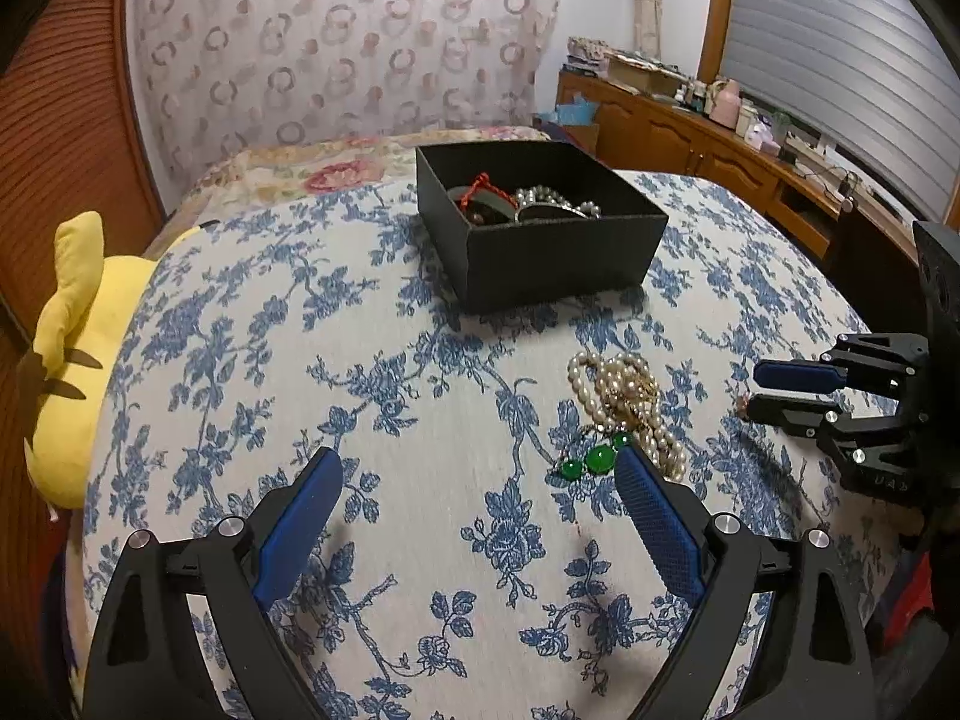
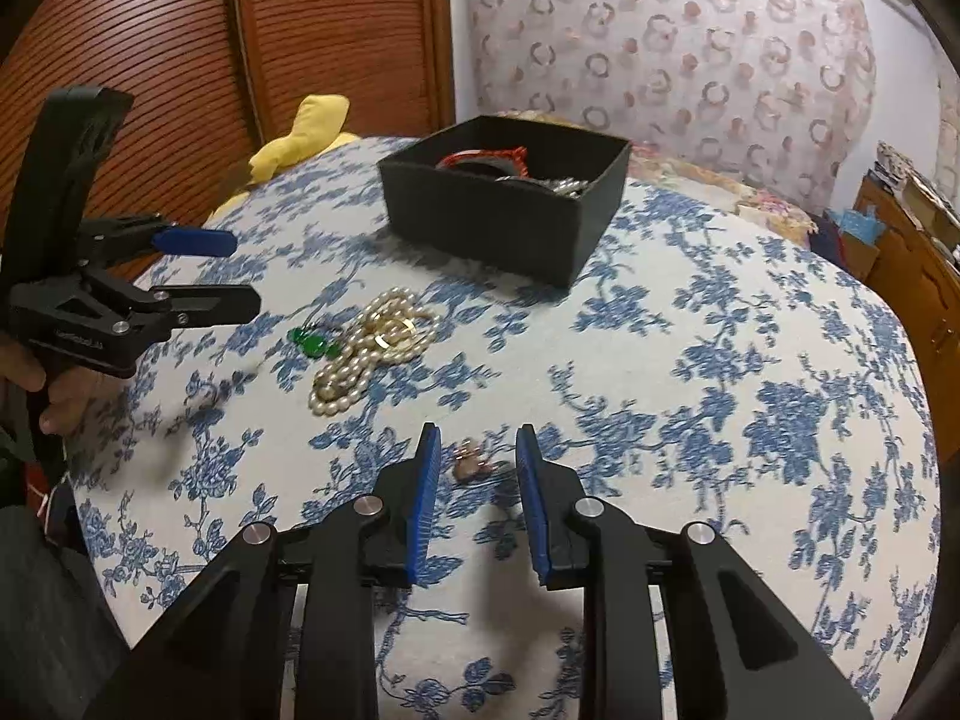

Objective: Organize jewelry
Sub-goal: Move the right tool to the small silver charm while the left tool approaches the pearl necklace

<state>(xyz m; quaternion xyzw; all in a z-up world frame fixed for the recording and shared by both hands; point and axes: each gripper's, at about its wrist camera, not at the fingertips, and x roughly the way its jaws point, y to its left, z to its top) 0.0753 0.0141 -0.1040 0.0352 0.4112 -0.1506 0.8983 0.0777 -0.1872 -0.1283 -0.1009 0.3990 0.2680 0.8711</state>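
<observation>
The left claw (image 1: 474,480) stands spread wide above the cloth with nothing between its ribbed blue pads; its right pad tip sits just beside the green stones (image 1: 591,461). The right claw (image 2: 478,450) is partly spread, its pads clear of a small pinkish-brown trinket (image 2: 471,463) that lies on the cloth between the tips — blurred, so its shape is hard to make out.

The surface is a rounded top covered by a woven white cloth with blue flowers (image 1: 372,372), bare across its near and left parts. The green stones are smooth glossy ovals, touching a heaped pearl necklace (image 1: 624,405) of small cream beads with a gold ring (image 2: 393,333) among the loops.

Farther back, well apart from the pile, a square matte black box (image 1: 558,252) stands open, with a red cord (image 1: 480,186) and silvery beads (image 1: 549,199) inside; its near wall hides the rest.

A yellow plush toy (image 1: 72,372) hangs off the left edge, partly cut off. Behind are a ribbed wooden door (image 2: 150,42) and a ring-patterned curtain (image 1: 336,36).
</observation>
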